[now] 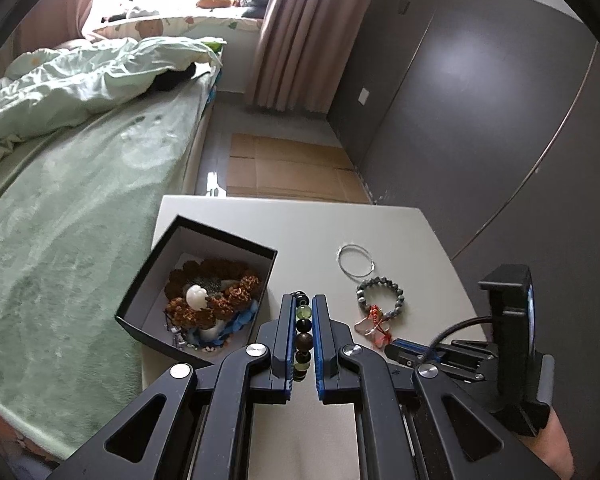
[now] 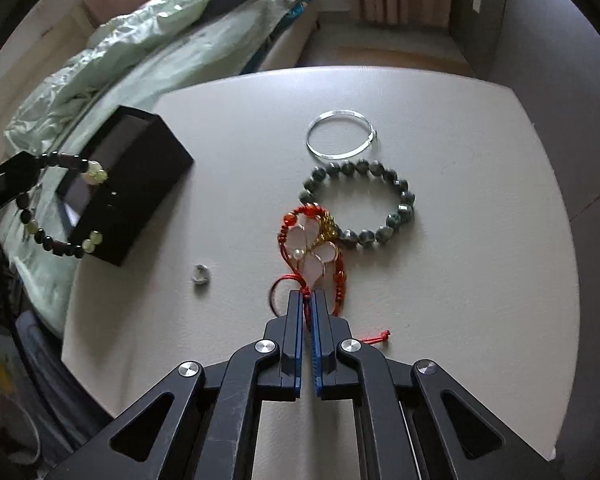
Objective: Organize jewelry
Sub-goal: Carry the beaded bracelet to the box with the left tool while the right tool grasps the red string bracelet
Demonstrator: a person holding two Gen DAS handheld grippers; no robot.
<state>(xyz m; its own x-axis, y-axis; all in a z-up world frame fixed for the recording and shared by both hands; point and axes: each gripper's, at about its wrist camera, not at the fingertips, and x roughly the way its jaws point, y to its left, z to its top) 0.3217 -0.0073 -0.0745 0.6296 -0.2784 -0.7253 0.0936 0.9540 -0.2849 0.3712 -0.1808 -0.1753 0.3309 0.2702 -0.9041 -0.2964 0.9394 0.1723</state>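
Note:
My left gripper (image 1: 303,299) is shut on a bracelet of dark and pale green beads (image 1: 303,326); the right wrist view shows that bracelet (image 2: 60,208) hanging in the air just beside the black box (image 2: 140,200). The open box (image 1: 228,236) holds several brown bead strands, a white charm and blue pieces. My right gripper (image 2: 307,295) points down at the table and is shut on the red cord of a pink petal charm bracelet (image 2: 312,248), which lies on the table. The left wrist view shows this charm (image 1: 370,326) with the right gripper (image 1: 392,347) at its near end.
A silver bangle (image 2: 342,134) and a grey-green bead bracelet (image 2: 360,204) lie on the white table (image 2: 460,240) beyond the charm. A small ring (image 2: 200,274) sits near the box. A bed with green bedding (image 1: 80,200) borders the table's left side.

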